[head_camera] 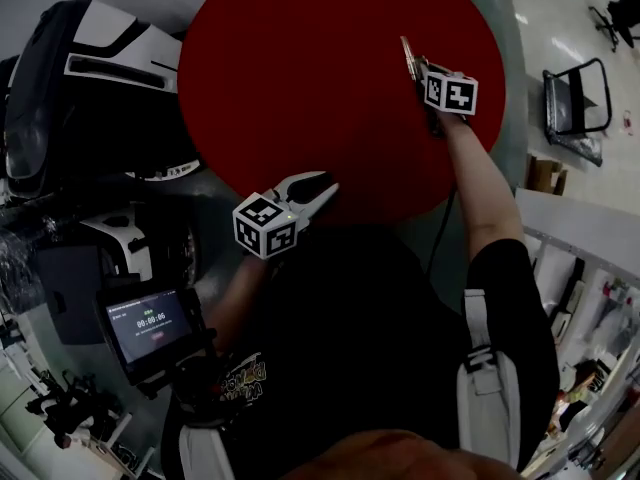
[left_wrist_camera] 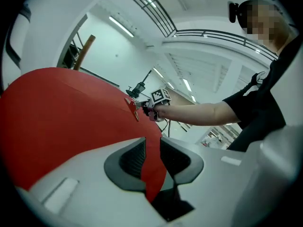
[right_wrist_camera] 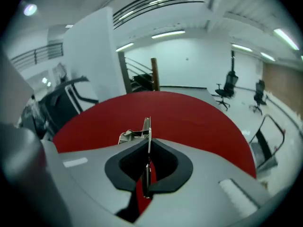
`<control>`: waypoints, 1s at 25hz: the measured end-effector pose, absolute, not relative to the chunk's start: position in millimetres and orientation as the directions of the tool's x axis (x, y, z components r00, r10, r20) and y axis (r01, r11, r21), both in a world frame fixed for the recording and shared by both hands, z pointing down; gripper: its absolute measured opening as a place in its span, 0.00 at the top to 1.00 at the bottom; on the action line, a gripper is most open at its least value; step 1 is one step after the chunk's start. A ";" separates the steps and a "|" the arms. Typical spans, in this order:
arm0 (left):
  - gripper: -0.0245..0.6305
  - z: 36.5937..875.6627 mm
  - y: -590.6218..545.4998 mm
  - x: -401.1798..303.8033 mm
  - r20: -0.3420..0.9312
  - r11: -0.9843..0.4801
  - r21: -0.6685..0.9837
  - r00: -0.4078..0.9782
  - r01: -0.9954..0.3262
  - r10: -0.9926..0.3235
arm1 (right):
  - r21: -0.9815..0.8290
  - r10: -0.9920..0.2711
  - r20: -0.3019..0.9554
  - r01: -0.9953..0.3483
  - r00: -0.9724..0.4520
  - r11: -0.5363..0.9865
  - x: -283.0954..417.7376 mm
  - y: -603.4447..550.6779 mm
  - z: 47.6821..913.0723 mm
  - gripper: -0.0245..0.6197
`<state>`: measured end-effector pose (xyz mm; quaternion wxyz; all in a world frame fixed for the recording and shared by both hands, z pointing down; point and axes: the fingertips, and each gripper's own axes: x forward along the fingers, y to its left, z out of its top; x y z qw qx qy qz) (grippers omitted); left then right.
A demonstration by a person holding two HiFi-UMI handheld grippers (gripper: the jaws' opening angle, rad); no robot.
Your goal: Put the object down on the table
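Note:
A round red table (head_camera: 320,78) fills the middle of the head view. My right gripper (head_camera: 420,71) is over the table's right part and shut on a thin, flat, pale piece (head_camera: 407,53) that sticks out past the fingertips. In the right gripper view (right_wrist_camera: 148,148) that piece (right_wrist_camera: 147,128) stands edge-on between the closed pads, above the red top. The left gripper view shows the same piece (left_wrist_camera: 132,109) small and far off, just over the table. My left gripper (head_camera: 322,193) sits at the table's near edge, open with nothing between its fingers (left_wrist_camera: 135,160).
A black and white machine (head_camera: 90,78) stands left of the table. A small screen with a timer (head_camera: 155,328) hangs at the lower left. A metal frame (head_camera: 578,103) is on the floor at the right. Office chairs (right_wrist_camera: 227,91) stand beyond the table.

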<state>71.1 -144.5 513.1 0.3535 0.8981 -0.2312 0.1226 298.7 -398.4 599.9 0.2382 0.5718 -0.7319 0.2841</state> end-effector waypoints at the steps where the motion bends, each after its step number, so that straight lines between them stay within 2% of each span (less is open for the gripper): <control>1: 0.80 517.8 -147.4 74.2 0.394 -0.618 0.582 0.848 -0.528 -0.354 | -0.053 -0.681 0.696 -0.962 -0.228 0.268 292.7 -410.3 609.8 0.95; 4: 0.80 532.6 -161.7 92.9 0.404 -0.562 0.601 0.823 -0.569 -0.400 | 0.233 -0.651 0.738 -0.839 -0.176 0.491 287.7 -443.8 637.7 0.95; 7: 0.80 542.0 -165.3 101.2 0.424 -0.521 0.607 0.799 -0.600 -0.425 | 0.394 -0.649 0.748 -0.694 -0.138 0.602 279.6 -464.3 660.6 0.95; 9: 0.80 545.6 -162.8 97.0 0.443 -0.494 0.607 0.781 -0.623 -0.440 | 0.425 -0.641 0.754 -0.637 -0.144 0.643 266.1 -469.7 670.9 0.95; 16: 0.81 551.2 -162.8 84.3 0.445 -0.402 0.654 0.755 -0.641 -0.481 | 0.495 -0.681 0.710 -0.560 -0.181 0.665 236.2 -462.9 670.0 0.94; 20: 0.81 548.7 -167.6 93.3 0.434 -0.396 0.667 0.761 -0.631 -0.482 | 0.524 -0.656 0.725 -0.452 -0.207 0.722 224.0 -449.5 679.7 0.87; 25: 0.81 553.1 -166.1 90.4 0.451 -0.390 0.661 0.755 -0.641 -0.476 | 0.497 -0.633 0.720 -0.425 -0.283 0.756 218.5 -426.8 679.5 0.74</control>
